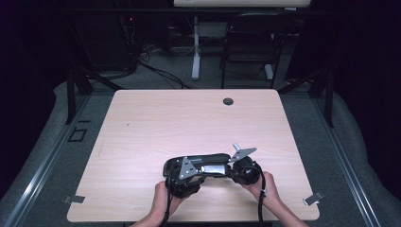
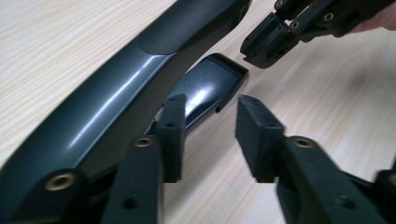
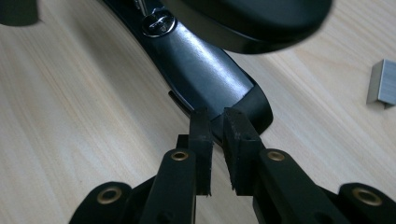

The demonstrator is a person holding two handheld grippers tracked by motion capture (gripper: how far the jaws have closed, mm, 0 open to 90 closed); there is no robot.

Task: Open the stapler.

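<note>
The stapler lies on the counter at about 6 o'clock, near your edge, its long axis running from 9 to 3 o'clock, with a gripper at each end.

In the right gripper view the stapler's dark base runs up from the jaws toward 11 o'clock, a screw showing near the top. Your right gripper has its jaws drawn almost together on the thin rounded lip of that base; the pads pinch its edge, and the lip's rim curves past them at 3 o'clock. A strip of staples lies on the counter at 3 o'clock, well apart from the stapler.

In the left gripper view the stapler's arm slants from 7 to 1 o'clock, and beneath it the glossy base end points toward 1 o'clock. Your left gripper has its jaws spread: the left pad sits against the base's side, the right pad stands clear with bare counter between. Whether the left pad presses, you cannot tell. The right gripper shows beyond, at 1 o'clock.
</note>
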